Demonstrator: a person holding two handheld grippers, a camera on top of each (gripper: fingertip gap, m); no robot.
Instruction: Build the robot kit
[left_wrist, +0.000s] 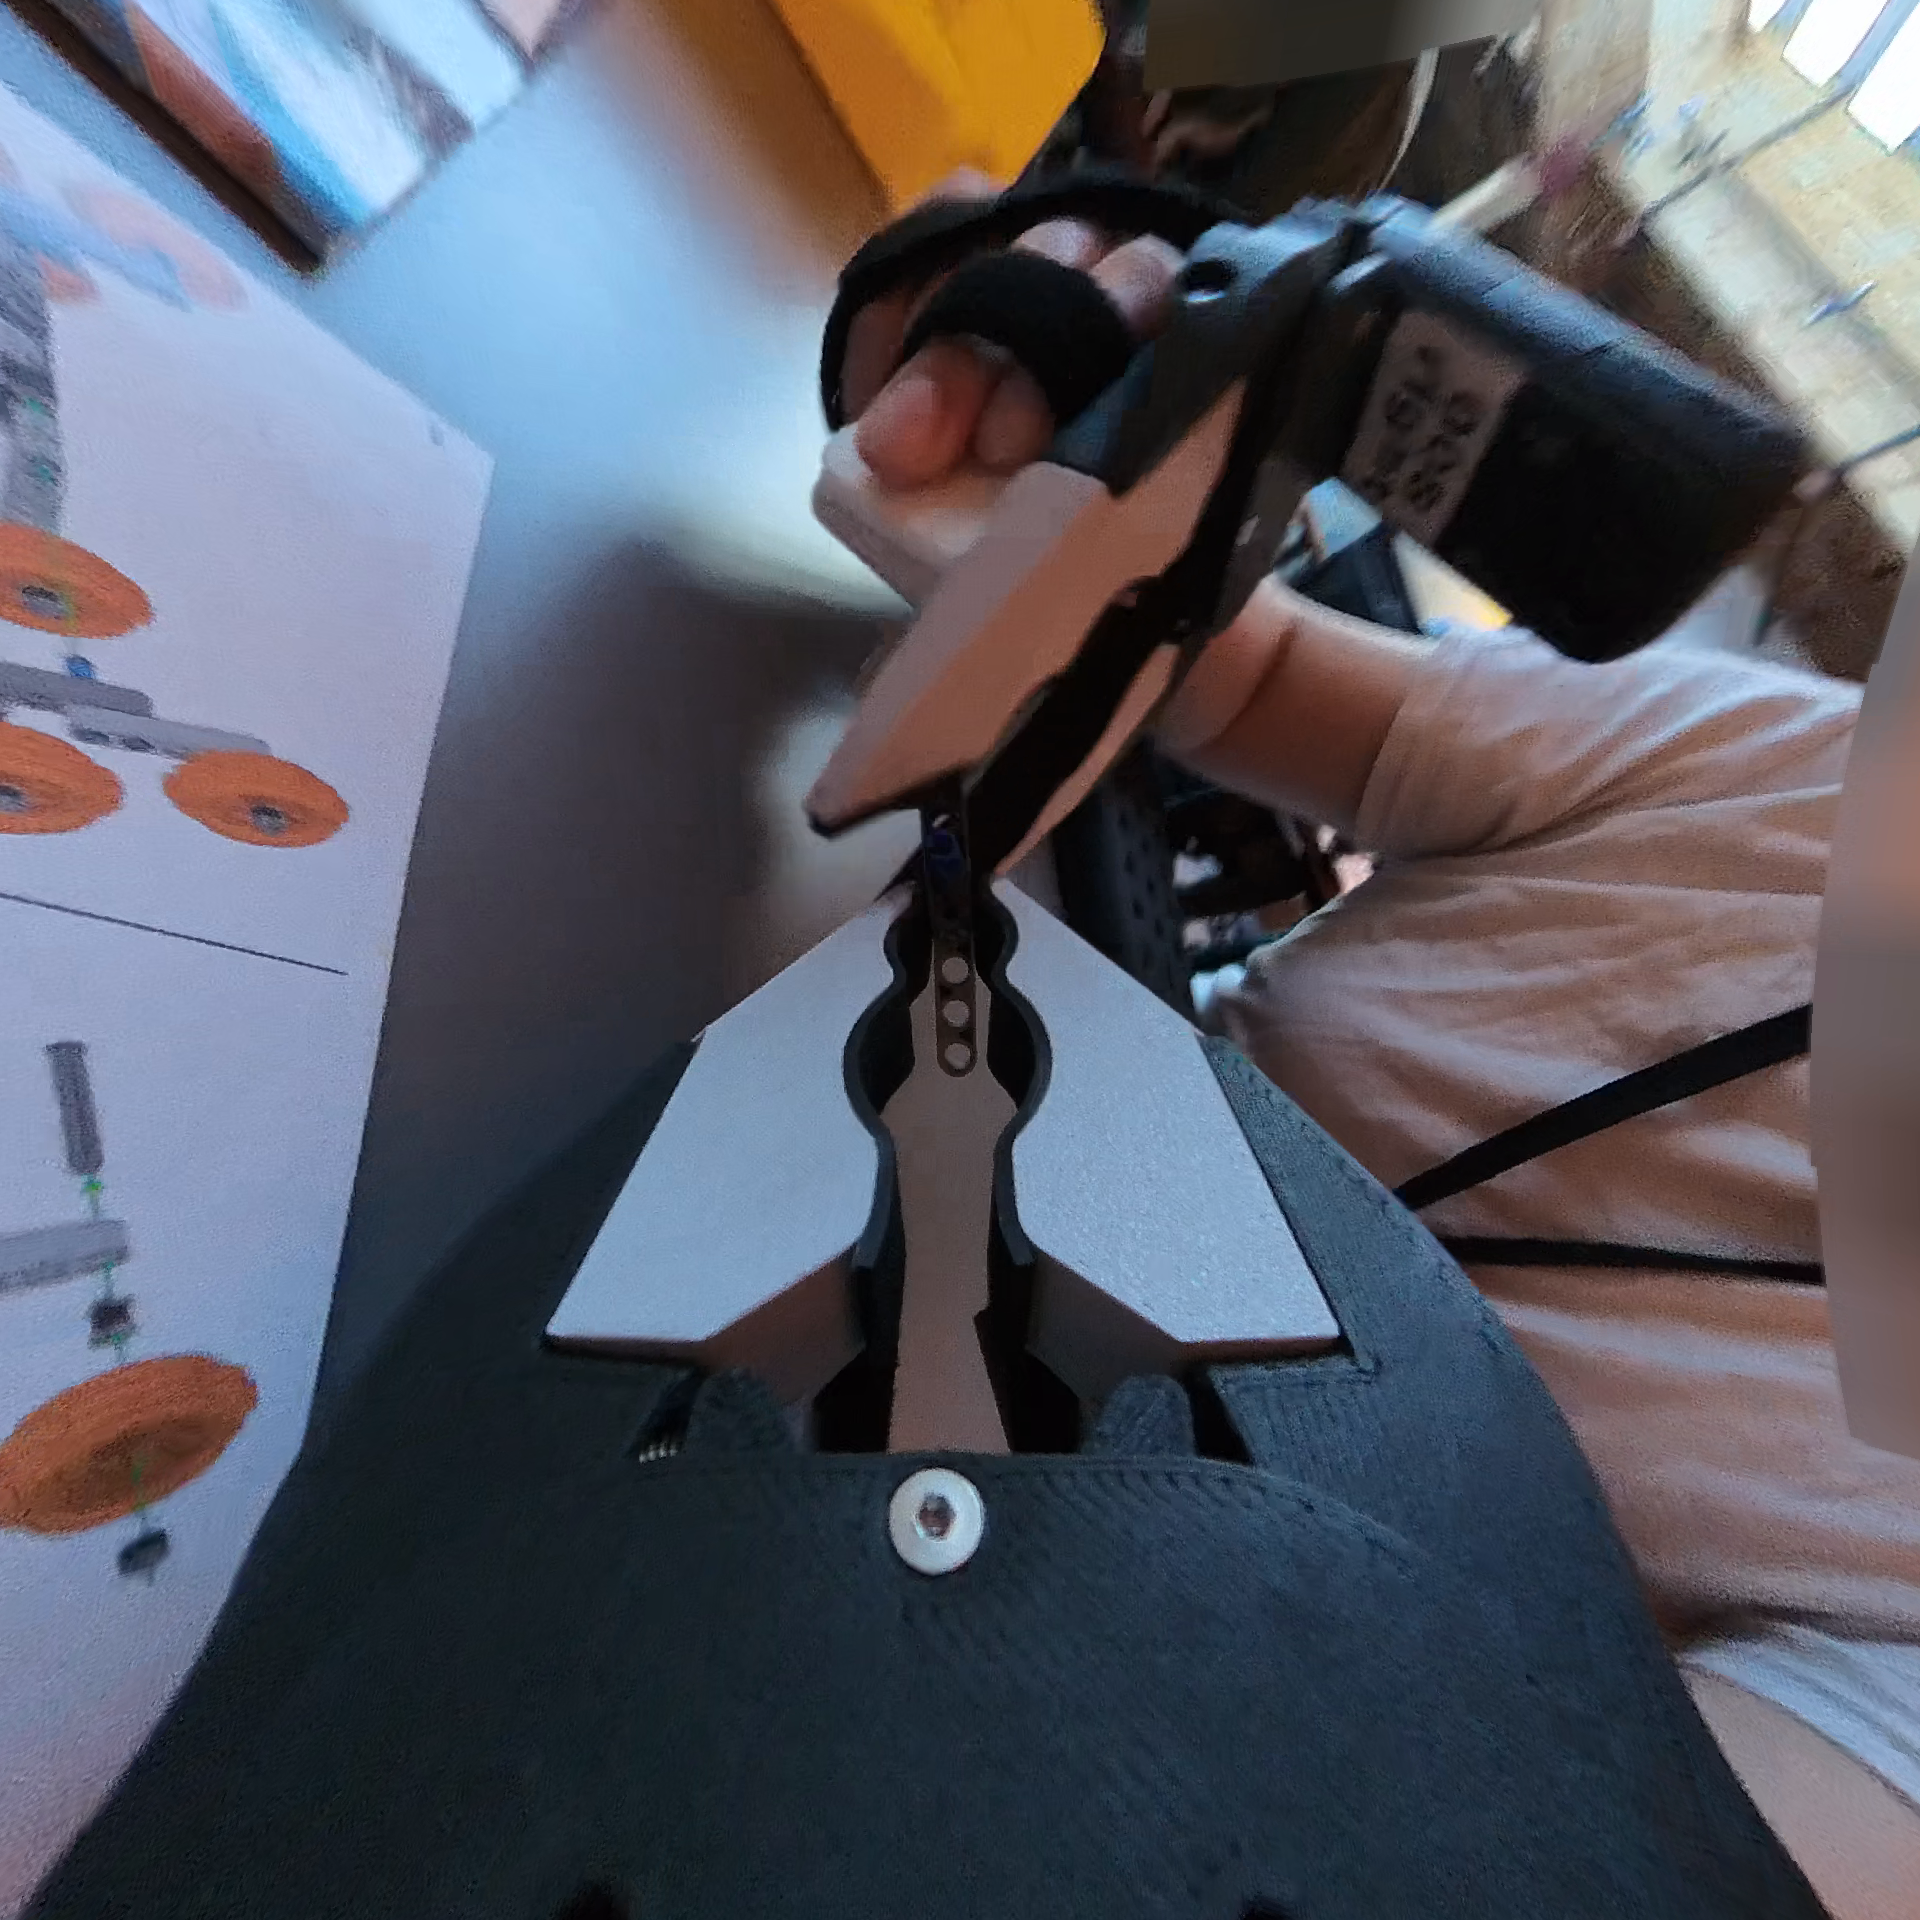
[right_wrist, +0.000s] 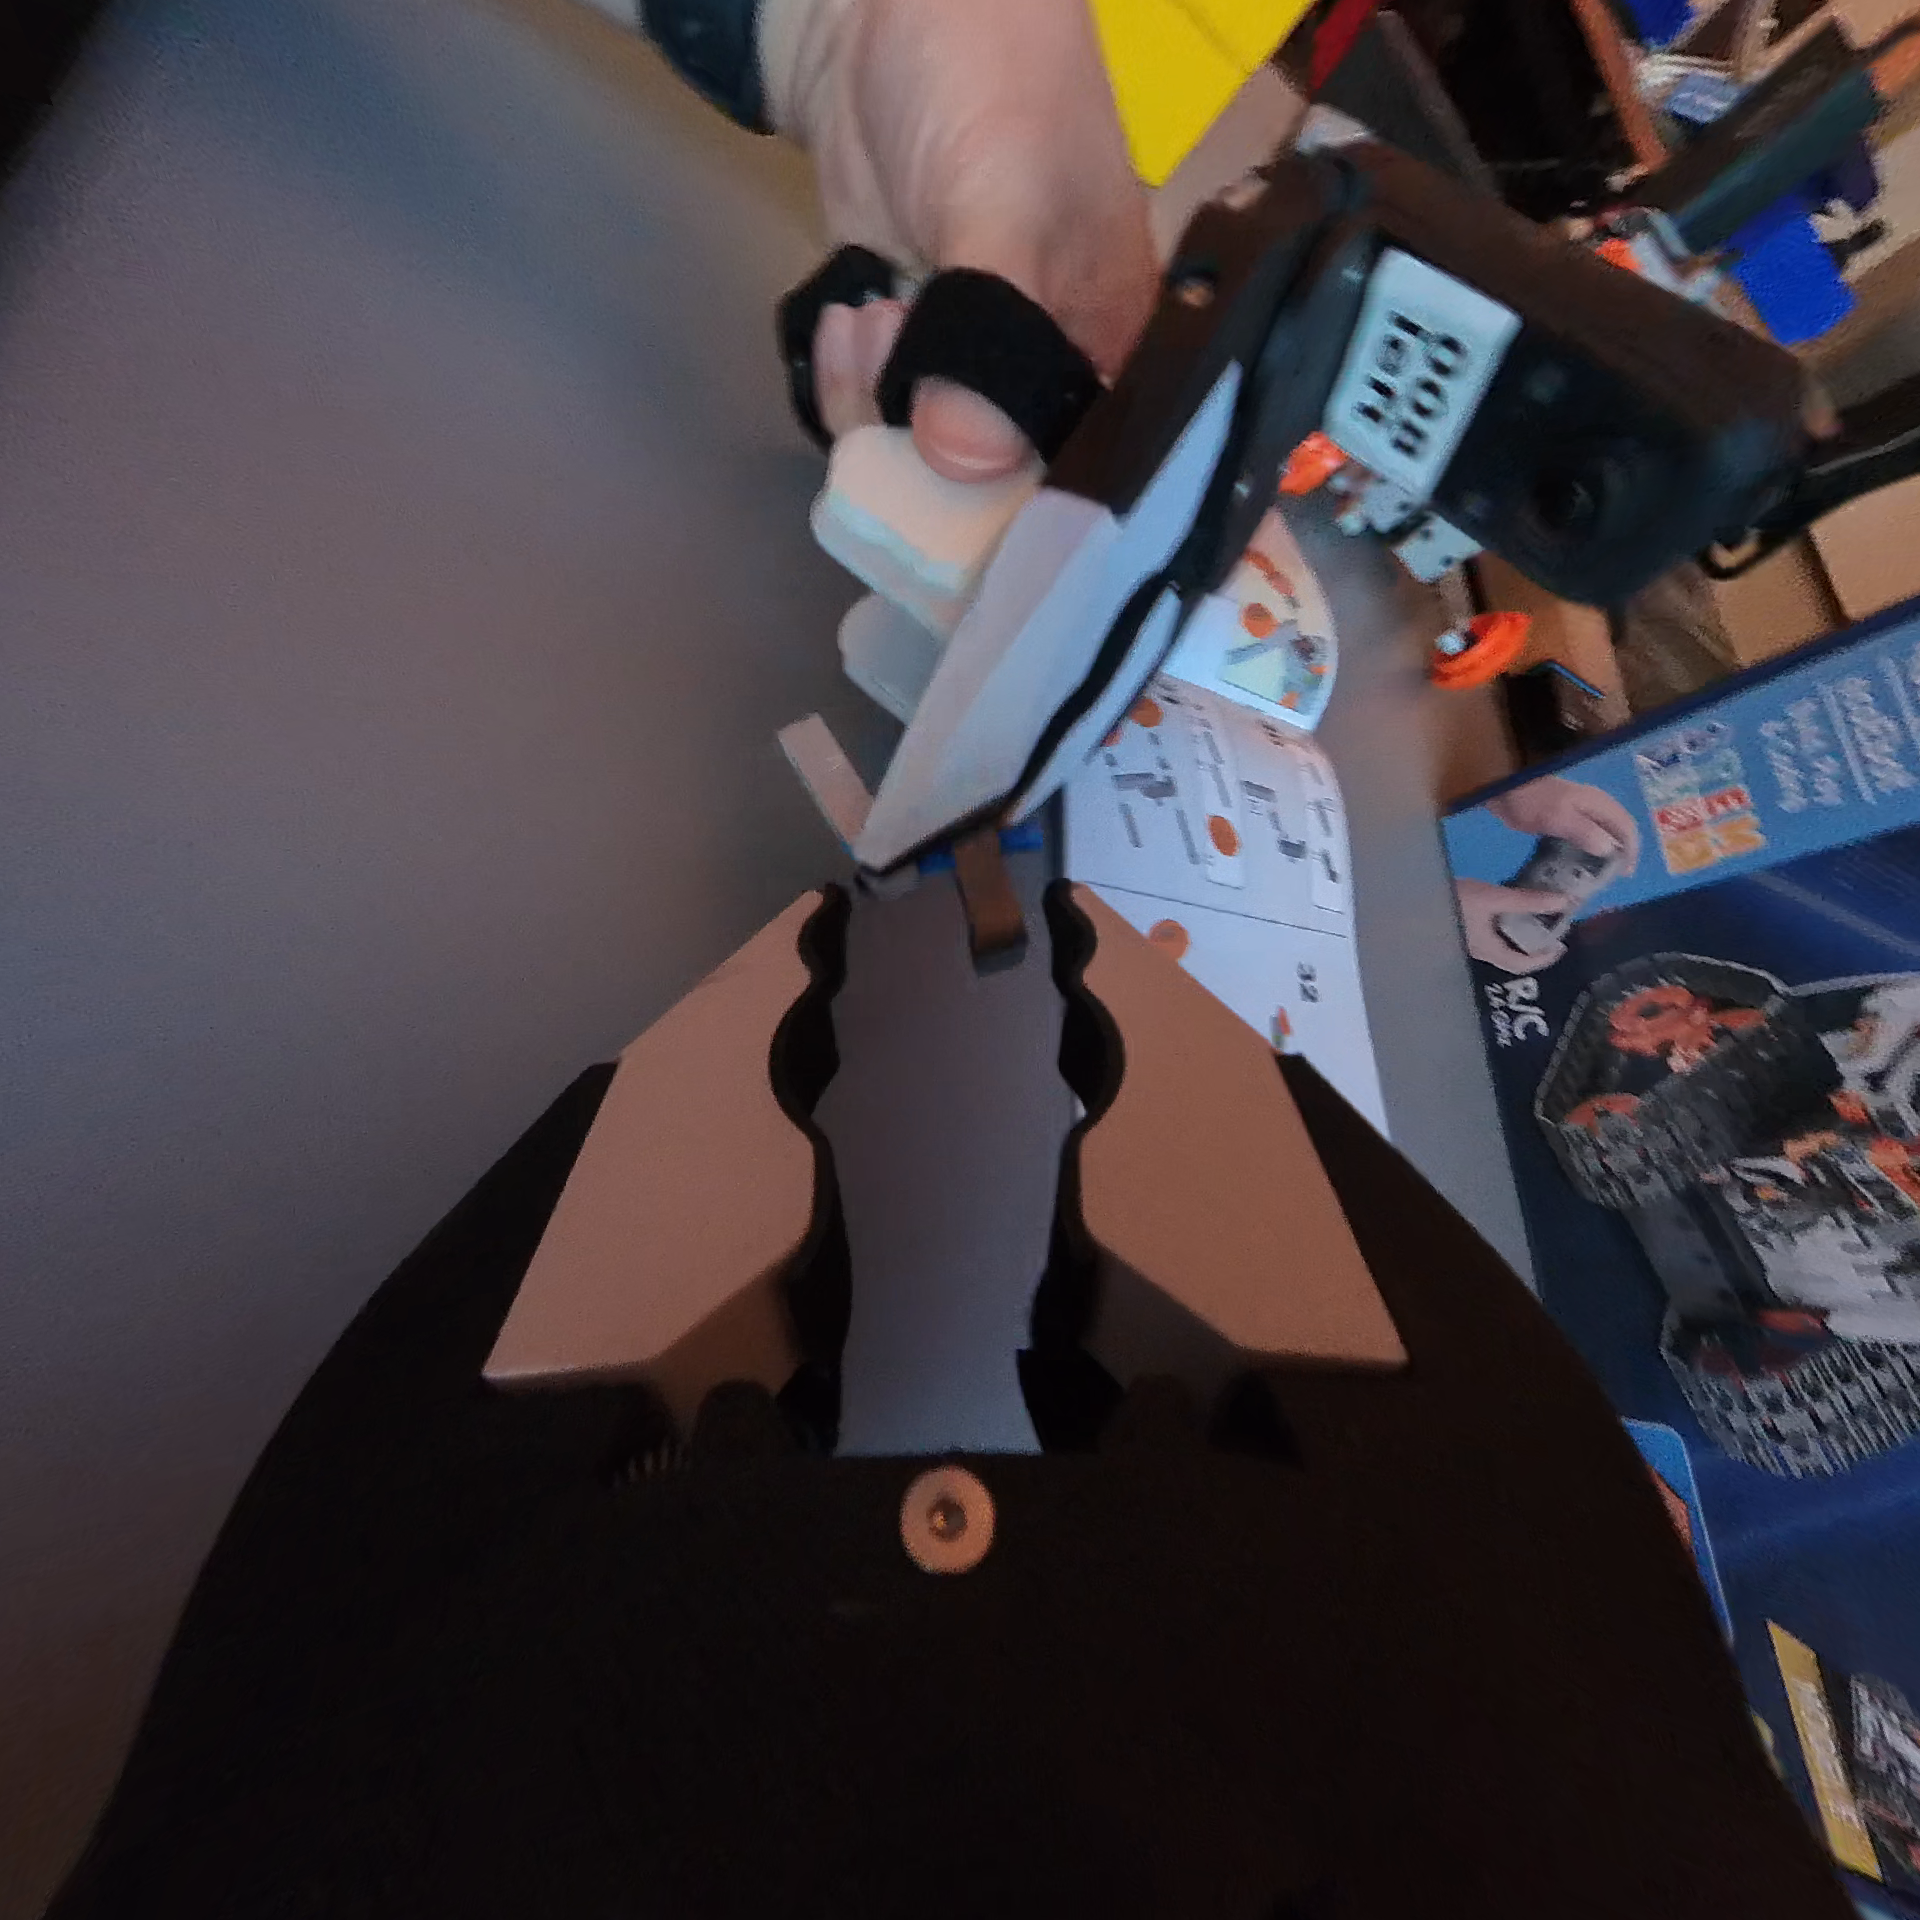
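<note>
Left hand-held gripper (left_wrist: 951, 925): jaws nearly closed on a thin perforated beam (left_wrist: 954, 1013), its long axis running straight ahead between the fingers. Right hand-held gripper (right_wrist: 940, 904): jaws partly open, gripping nothing, tips just beside the same beam's far end. An instruction sheet (left_wrist: 208, 644) lies left on the bench (left_wrist: 582, 343).

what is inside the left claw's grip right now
A thin grey beam with holes sits pinched between the left claw's fingertips. Its far end, by a blue pin, runs toward the right claw, and that claw's fingers cover it there.
</note>
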